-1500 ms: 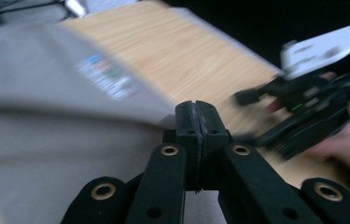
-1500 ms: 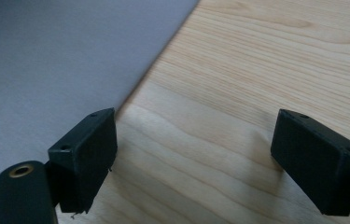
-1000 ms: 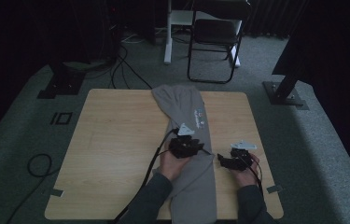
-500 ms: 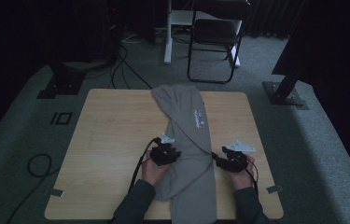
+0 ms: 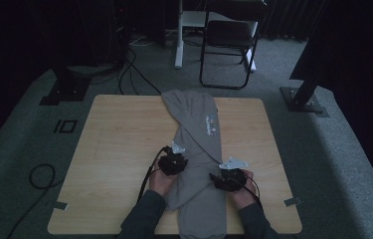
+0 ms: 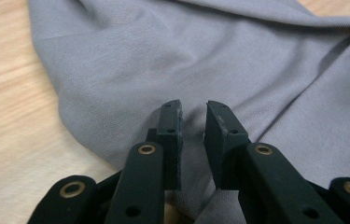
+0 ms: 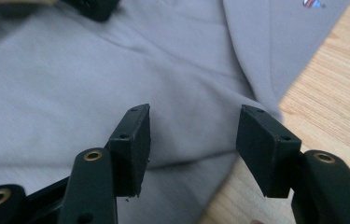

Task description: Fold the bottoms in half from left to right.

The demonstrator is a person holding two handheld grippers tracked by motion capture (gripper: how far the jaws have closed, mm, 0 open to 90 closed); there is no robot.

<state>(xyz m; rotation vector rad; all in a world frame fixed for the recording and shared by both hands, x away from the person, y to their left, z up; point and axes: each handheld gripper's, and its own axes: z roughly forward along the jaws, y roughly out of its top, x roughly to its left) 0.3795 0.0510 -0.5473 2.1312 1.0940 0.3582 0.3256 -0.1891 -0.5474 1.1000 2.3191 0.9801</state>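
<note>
grey soft knit garment lies folded on pale wooden table; left claw narrowly parted, right claw released wide.

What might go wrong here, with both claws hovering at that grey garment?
The left gripper has its jaws nearly closed over smooth grey garment; it may pinch too little cloth and slip. The right gripper is wide open at the fabric's edge by the table, so it could close on several layers, or miss the edge.

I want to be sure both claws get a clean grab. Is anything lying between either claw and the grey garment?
Nothing visible does. The left claw sits with jaws slightly apart right over the grey garment, and the right claw, jaws wide, spans its edge on the table.
</note>
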